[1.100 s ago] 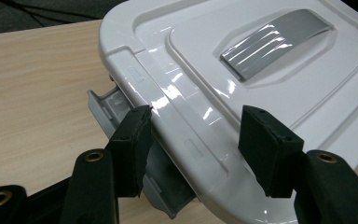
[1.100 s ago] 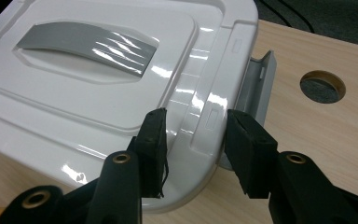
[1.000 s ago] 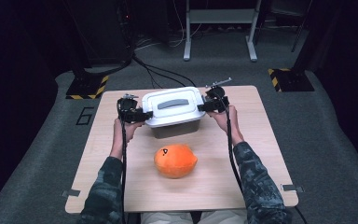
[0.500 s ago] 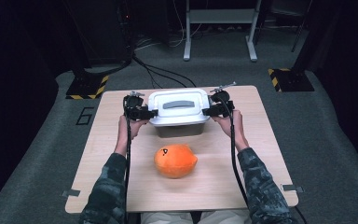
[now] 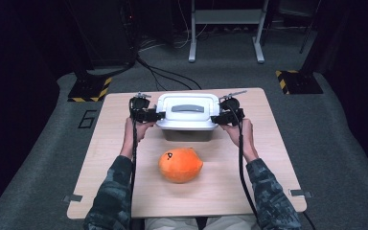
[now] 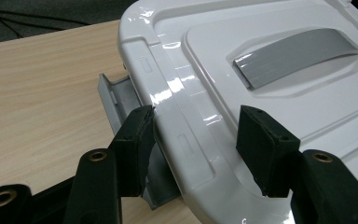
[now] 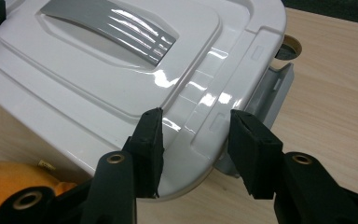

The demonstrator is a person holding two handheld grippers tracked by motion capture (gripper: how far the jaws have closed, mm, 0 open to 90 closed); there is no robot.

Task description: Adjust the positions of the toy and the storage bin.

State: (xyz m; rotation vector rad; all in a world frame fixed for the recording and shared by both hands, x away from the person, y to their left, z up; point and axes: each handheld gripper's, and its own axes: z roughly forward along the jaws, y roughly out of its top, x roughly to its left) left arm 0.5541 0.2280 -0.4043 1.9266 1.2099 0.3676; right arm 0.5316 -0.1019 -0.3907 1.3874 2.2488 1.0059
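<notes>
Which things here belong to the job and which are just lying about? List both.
In use:
- white box lid, a hand-held gripper at each end
- grey box under the lid
- grey latches at the ends, swung open
- left hand-held gripper
- right hand-held gripper

Lying about:
- orange soft toy, nearer the person, untouched

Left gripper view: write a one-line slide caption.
Left gripper open, jaws straddling the end rim of the white lid, grey side latch flipped out over the wooden table.
</notes>
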